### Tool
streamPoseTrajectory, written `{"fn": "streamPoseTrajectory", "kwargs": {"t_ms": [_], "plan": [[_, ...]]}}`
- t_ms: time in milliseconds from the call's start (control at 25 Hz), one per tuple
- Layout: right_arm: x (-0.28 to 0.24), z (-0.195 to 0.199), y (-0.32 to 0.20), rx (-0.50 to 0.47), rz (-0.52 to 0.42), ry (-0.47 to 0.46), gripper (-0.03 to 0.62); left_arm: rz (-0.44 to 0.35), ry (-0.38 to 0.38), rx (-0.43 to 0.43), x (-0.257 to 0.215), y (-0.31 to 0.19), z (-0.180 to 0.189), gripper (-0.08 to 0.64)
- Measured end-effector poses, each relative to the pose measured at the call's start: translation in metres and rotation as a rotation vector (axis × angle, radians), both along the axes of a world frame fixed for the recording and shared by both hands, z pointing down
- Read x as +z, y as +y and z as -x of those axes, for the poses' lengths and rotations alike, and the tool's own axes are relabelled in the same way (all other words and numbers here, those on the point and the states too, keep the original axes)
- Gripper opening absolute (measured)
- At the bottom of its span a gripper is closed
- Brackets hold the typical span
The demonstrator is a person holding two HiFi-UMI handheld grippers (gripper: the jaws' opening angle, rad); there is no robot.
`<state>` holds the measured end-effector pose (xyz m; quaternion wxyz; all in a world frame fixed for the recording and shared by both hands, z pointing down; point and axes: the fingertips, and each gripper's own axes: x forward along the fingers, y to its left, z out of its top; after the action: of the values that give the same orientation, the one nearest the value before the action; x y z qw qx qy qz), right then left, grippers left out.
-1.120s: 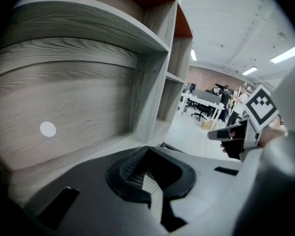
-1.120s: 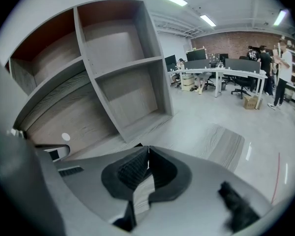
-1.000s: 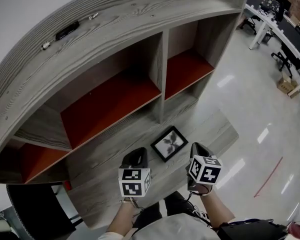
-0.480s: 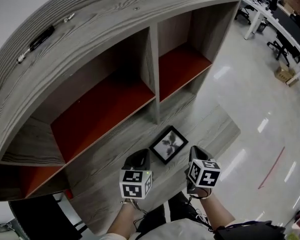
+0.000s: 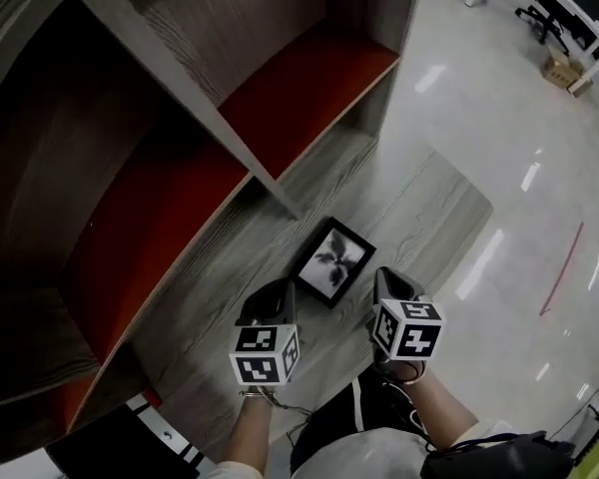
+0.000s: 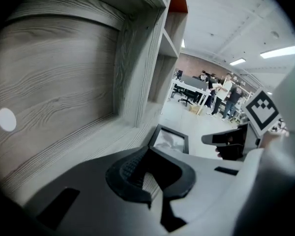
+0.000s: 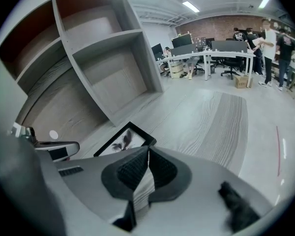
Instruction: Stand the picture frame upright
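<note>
Two empty tools with jaws together, the left hand-held gripper (image 5: 276, 293) and right hand-held gripper (image 5: 387, 280), hover near the picture frame (image 5: 331, 261), which lies flat on the shelf unit's wooden base (image 5: 424, 208), so it is not yet gripped or stood upright.

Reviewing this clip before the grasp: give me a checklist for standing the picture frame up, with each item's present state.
1. Black rectangular picture frame in view, lying flat on grey wooden shelf base: ok.
2. Nothing resting on the frame: ok.
3. Left hand-held gripper empty: ok. Jaws open for a grasp: not ok, shut.
4. Right hand-held gripper empty: ok. Jaws open for a grasp: not ok, shut.
5. Rear stand on the frame ready to prop it: cannot tell.
</note>
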<state>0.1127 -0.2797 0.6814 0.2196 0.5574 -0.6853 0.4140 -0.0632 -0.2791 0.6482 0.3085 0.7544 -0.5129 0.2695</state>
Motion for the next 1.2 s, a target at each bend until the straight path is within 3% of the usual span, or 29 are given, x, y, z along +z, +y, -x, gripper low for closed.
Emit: {"fn": "streamPoseTrajectory", "kwargs": {"t_ms": [280, 640, 680, 760, 960, 1200], "plan": [[0.017, -0.006, 0.005, 0.036, 0.019, -0.009, 0.032, 0.041, -0.049, 0.116, 0.025, -0.005, -0.01, 0.012], [0.026, -0.022, 0.007, 0.066, 0.034, 0.001, 0.032, 0.083, -0.057, 0.273, 0.038, -0.017, -0.031, 0.015], [0.026, -0.023, 0.007, 0.067, 0.034, 0.002, 0.032, 0.091, -0.057, 0.285, 0.04, -0.019, -0.032, 0.025], [0.027, -0.025, 0.007, 0.069, 0.037, 0.005, 0.032, 0.112, -0.061, 0.316, 0.043, -0.022, -0.034, 0.126], [0.03, -0.025, 0.006, 0.062, 0.044, 0.006, 0.032, 0.134, -0.079, 0.378, 0.05, -0.031, -0.033, 0.132], [0.032, -0.022, 0.004, 0.05, 0.045, 0.007, 0.032, 0.229, -0.051, 0.536, 0.058, -0.034, -0.043, 0.169]]}}
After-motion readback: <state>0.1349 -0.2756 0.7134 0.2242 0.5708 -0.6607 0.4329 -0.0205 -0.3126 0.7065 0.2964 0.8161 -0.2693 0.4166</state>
